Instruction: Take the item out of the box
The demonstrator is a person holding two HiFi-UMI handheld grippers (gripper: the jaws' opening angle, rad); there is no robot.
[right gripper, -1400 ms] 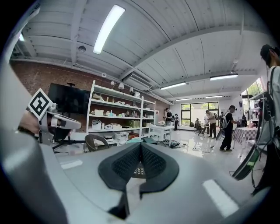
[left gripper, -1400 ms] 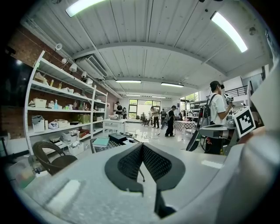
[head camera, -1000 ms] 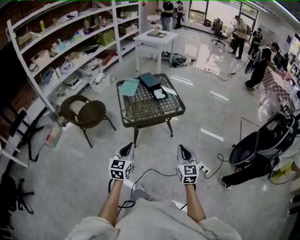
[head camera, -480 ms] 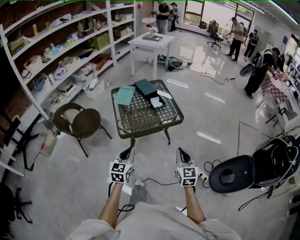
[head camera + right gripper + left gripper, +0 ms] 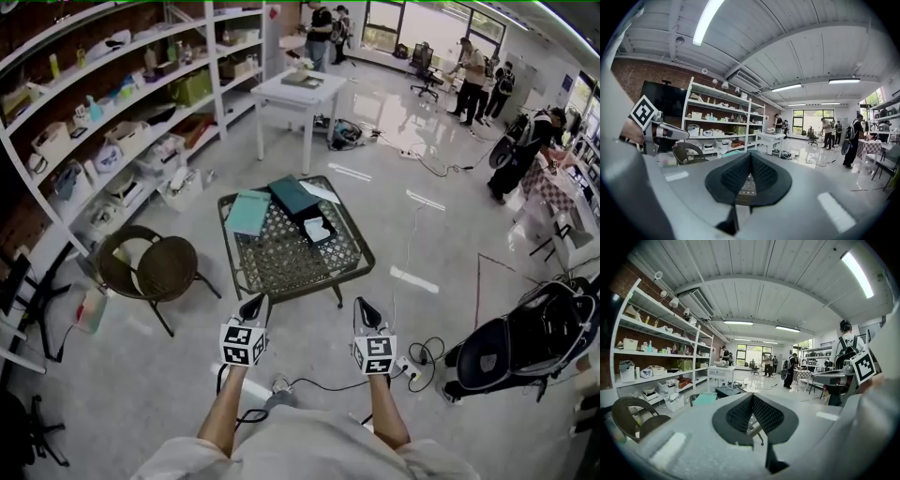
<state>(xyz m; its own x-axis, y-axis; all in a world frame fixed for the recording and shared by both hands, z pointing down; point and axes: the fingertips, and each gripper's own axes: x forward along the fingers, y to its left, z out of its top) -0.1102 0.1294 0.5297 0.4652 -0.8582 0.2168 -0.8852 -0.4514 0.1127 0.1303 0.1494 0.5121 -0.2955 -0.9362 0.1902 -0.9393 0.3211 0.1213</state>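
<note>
Wicker-topped table (image 5: 272,253) holds open box (image 5: 319,229); glossy floor (image 5: 131,375), shelving (image 5: 103,108) beside.

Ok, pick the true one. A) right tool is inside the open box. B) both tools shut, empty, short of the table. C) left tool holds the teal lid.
B: the left tool and right tool each show jaws together on nothing, over the floor on the near side of the table.

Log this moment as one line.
left gripper: shut, empty | right gripper: shut, empty | both: short of table | open box: on table, white item inside, untouched
</note>
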